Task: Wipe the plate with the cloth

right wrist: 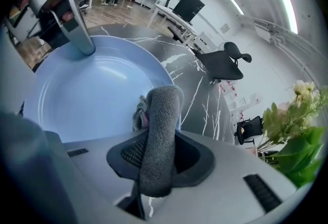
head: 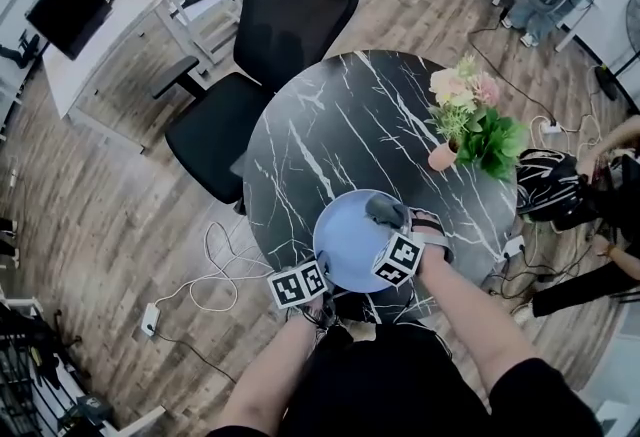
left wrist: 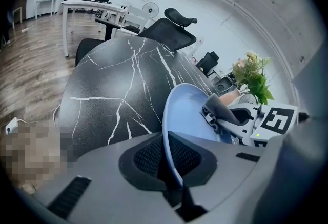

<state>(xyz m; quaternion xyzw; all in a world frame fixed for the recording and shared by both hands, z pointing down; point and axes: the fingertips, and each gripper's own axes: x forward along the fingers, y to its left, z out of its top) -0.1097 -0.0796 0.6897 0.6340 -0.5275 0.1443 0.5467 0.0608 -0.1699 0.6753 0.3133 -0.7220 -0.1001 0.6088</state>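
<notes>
My left tool (left wrist: 173, 164) pinches the blue plate (head: 345, 243) by its rim, at the bench's (head: 320, 115) near edge; right tool (right wrist: 156, 159) pinches grey cloth (right wrist: 163, 110) over plate's far-right part; flower pot (head: 443, 156) far right; office chair (head: 280, 35) beyond.

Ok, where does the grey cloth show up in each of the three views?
Head view: cloth just below centre, on the plate's upper-right part.
Left gripper view: right of centre, against the plate's face.
Right gripper view: bottom centre, clamped between the jaws.
Shared landmark: the flowers, in all three views.
</notes>
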